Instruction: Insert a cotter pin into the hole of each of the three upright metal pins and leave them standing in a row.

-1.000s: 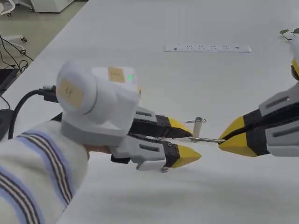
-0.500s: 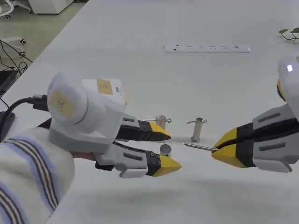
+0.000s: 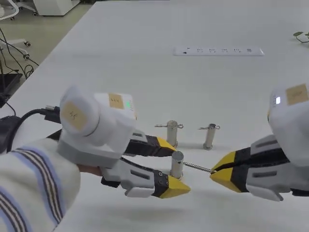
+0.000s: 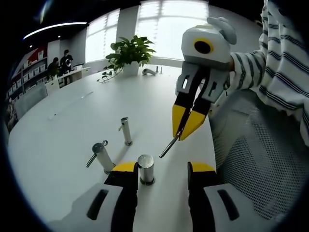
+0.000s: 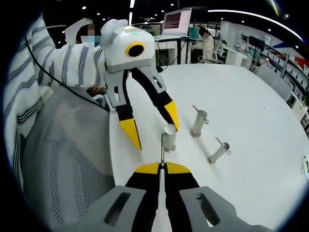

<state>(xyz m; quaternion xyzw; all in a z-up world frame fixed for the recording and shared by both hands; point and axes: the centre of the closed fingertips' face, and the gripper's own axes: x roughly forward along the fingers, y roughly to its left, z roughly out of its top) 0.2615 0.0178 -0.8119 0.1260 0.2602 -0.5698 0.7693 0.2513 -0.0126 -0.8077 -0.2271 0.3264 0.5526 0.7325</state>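
Right gripper (image 3: 213, 170) — tight on cotter pin (image 3: 196, 167)

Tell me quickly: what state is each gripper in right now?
Left gripper: open, jaws on either side of the bare metal pin.
Right gripper: shut on a cotter pin aimed at that metal pin.

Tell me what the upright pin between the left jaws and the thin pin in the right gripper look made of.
Upright pin: likely steel or aluminium, satin silver-grey, with a pale sheen on its flat top. Cotter pin in the right gripper: thin metal wire, shiny, by its bright glint.
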